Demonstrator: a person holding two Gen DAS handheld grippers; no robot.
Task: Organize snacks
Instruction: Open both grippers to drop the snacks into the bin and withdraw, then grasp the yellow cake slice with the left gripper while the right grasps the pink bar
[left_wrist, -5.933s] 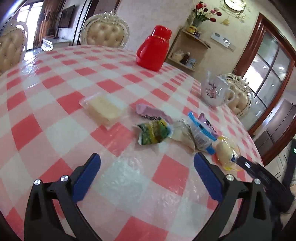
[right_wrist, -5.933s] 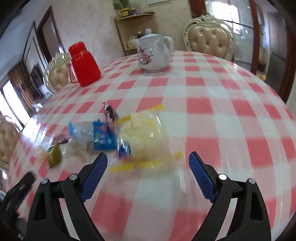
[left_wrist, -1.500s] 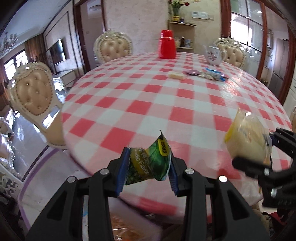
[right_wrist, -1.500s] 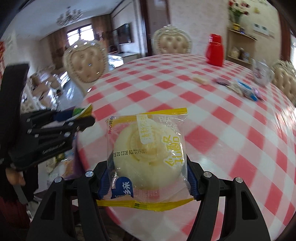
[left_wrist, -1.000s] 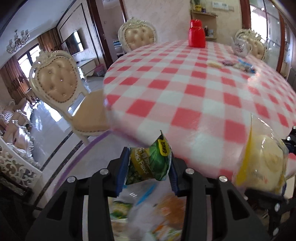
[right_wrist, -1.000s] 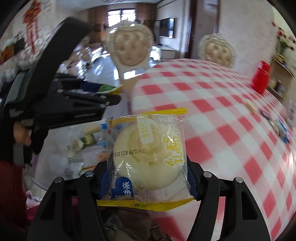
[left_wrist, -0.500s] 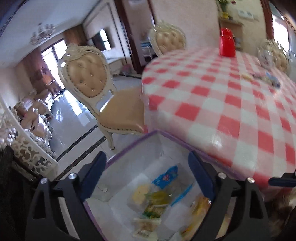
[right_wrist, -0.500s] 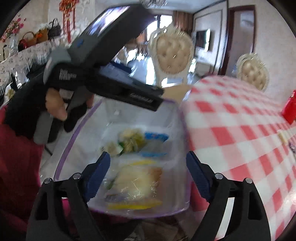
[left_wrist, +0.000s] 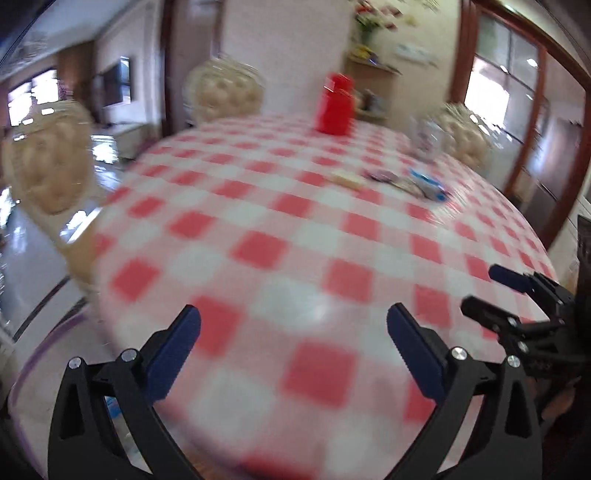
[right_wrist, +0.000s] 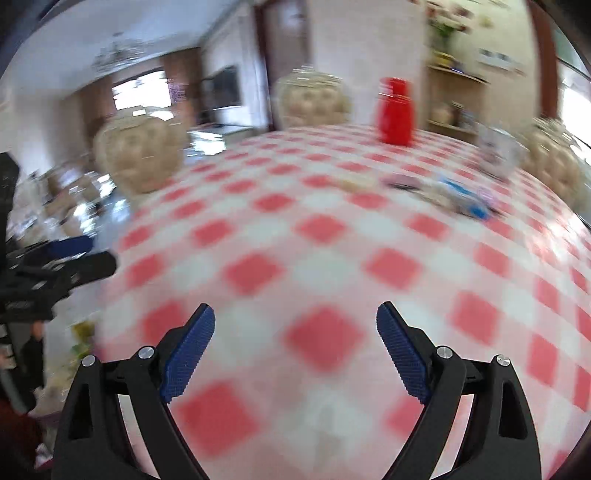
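Observation:
Several snack packets lie blurred on the far side of the red-checked table (left_wrist: 258, 229): a pale yellow one (left_wrist: 347, 179), a purple one (left_wrist: 384, 176) and a blue-and-white one (left_wrist: 428, 186). The right wrist view shows that blue-and-white packet (right_wrist: 463, 199) too. My left gripper (left_wrist: 293, 317) hangs over the table's near edge, its jaws opening with nothing between them. My right gripper (right_wrist: 295, 314) is also opening and empty, and it shows at the right edge of the left wrist view (left_wrist: 480, 290). A clear bin with a purple rim (left_wrist: 37, 362) sits low at the left, with snacks blurred inside.
A red jug (left_wrist: 336, 107) and a white teapot (left_wrist: 428, 140) stand at the table's far side. Cream tufted chairs (left_wrist: 44, 162) ring the table, with one behind the jug (left_wrist: 225, 92). Shiny floor lies to the left. A person's hand holds the left gripper (right_wrist: 98, 254).
Both grippers opened over the bin and dropped the green packet and the wrapped bun into it. Both have since swung up and away from the bin to face the table.

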